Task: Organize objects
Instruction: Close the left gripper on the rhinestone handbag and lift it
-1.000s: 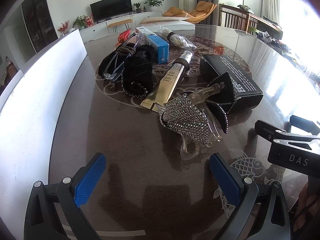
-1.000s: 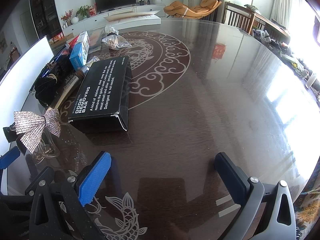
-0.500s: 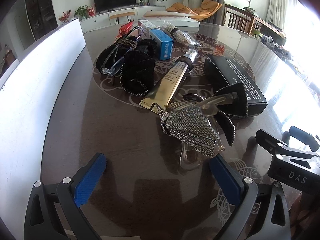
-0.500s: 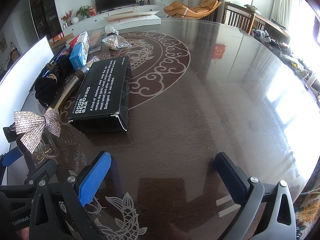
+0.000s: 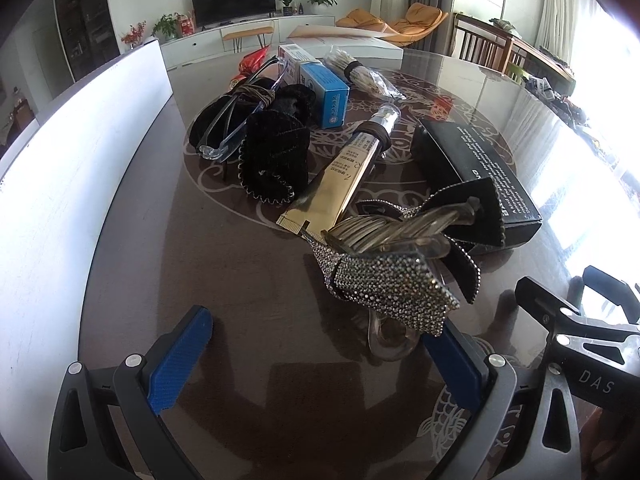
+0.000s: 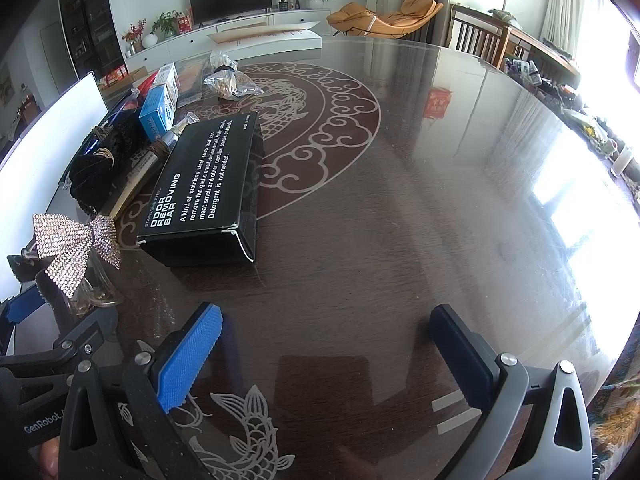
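A rhinestone bow hair clip (image 5: 388,284) on a clear claw lies on the dark round table (image 5: 240,280), just ahead of my left gripper (image 5: 320,356). The gripper is open, and its right finger (image 5: 456,364) sits close under the bow. Behind the clip lie a gold tube (image 5: 344,176), a black box (image 5: 476,172), a black velvet pouch (image 5: 276,160), glasses (image 5: 236,120) and a blue box (image 5: 326,92). My right gripper (image 6: 324,352) stands open over bare table. The black box (image 6: 204,188) and the bow (image 6: 76,240) are to its left.
A white board (image 5: 80,160) runs along the table's left edge. A plastic bag of small sticks (image 6: 230,82) lies at the back near a flat white carton (image 6: 272,36). The right half of the table (image 6: 440,200) is bare glossy wood. Chairs and cabinets stand beyond.
My left gripper has moved forward and closer to the rhinestone bow clip, which now looms larger by its right finger. The right gripper has stayed where it was.
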Tool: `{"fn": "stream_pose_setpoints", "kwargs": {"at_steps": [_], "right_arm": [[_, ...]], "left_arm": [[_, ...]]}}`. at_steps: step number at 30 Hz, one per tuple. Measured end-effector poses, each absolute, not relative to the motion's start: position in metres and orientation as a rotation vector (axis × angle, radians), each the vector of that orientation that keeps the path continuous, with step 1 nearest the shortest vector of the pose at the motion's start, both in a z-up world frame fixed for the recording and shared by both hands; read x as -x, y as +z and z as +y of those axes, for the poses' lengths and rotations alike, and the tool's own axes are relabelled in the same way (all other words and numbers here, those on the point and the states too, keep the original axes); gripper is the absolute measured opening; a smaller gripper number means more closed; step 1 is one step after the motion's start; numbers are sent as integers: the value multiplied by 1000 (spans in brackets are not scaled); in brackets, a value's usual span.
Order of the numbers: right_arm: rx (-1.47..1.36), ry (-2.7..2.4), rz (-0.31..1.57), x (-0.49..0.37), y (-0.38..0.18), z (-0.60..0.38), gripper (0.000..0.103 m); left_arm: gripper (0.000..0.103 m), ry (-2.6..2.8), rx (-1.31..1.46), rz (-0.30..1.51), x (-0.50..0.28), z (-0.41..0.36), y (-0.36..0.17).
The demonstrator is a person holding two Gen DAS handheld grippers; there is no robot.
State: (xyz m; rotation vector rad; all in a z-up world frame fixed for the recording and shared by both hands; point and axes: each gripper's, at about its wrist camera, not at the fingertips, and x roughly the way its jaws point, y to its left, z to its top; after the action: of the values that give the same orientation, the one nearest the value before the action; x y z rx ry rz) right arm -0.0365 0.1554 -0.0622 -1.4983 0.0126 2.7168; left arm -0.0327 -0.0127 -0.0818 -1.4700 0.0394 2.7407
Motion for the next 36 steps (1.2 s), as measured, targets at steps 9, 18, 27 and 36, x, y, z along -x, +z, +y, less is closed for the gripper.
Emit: {"fn": "stream_pose_setpoints", "kwargs": {"at_steps": [9,18,27,36], "right_arm": [[1498,2717,12,37,-62,155,103],[1497,2718,12,37,-62,155,103],[1497,2718,12,37,-63,155,103],[1496,2718,12,37,-63,155,103]], "left_arm": [[103,2730,1473,44,30,-15,-82],[103,2732,1462,47,22,-16,-82],[103,2726,1460,52,19,-16,-82],[103,2720,1460,56,17,-16,-82]]}}
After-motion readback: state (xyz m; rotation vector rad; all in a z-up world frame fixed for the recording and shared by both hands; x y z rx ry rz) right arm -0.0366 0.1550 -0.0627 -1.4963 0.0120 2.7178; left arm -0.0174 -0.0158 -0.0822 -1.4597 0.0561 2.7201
